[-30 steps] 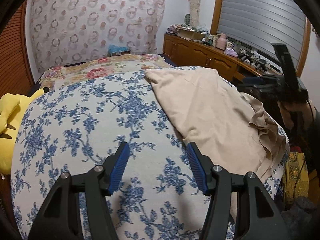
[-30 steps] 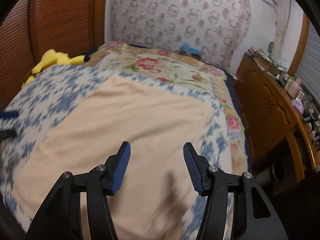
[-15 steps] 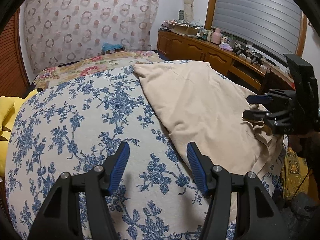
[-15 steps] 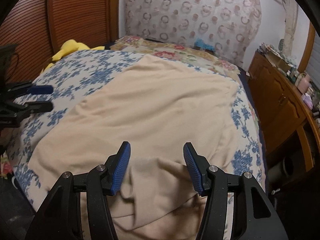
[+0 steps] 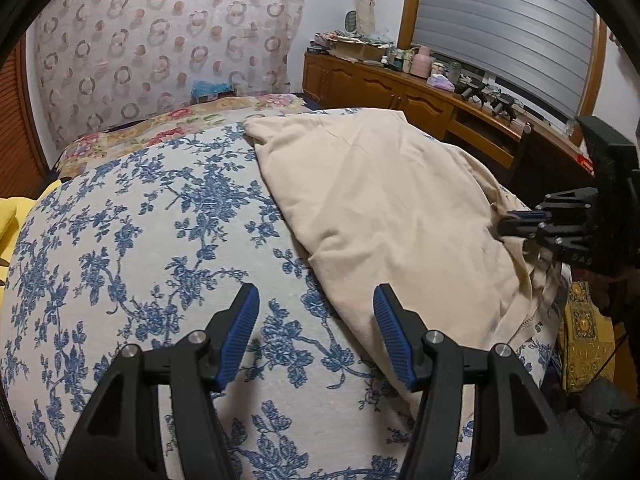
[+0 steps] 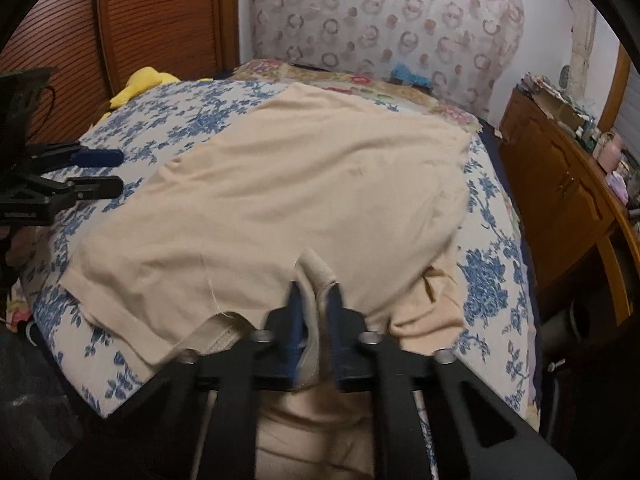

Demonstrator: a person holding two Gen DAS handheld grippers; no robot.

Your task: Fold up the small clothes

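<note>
A beige garment [image 6: 304,184] lies spread on the blue-flowered bedspread [image 6: 192,120], its near edge bunched at the bed's front. My right gripper [image 6: 316,292] is shut on a pinched fold of that near edge; the same gripper [image 5: 516,220] shows at the right in the left wrist view, closed in the crumpled cloth. The beige garment [image 5: 392,208] fills the right half of the left wrist view. My left gripper [image 5: 316,304] hangs open over the bedspread [image 5: 160,240] just left of the garment's edge, with nothing between its fingers; the left gripper [image 6: 100,172] appears at the left in the right wrist view.
A yellow plush toy [image 6: 140,82] lies at the bed's far left by the wooden louvred door [image 6: 160,16]. A wooden sideboard [image 5: 392,92] crowded with small items runs along the right under the shuttered window. A floral quilt [image 5: 168,128] covers the far end of the bed.
My right gripper came down onto the garment's near edge and went from open to shut on a fold of it. My left gripper stayed open, drifting slightly toward the garment.
</note>
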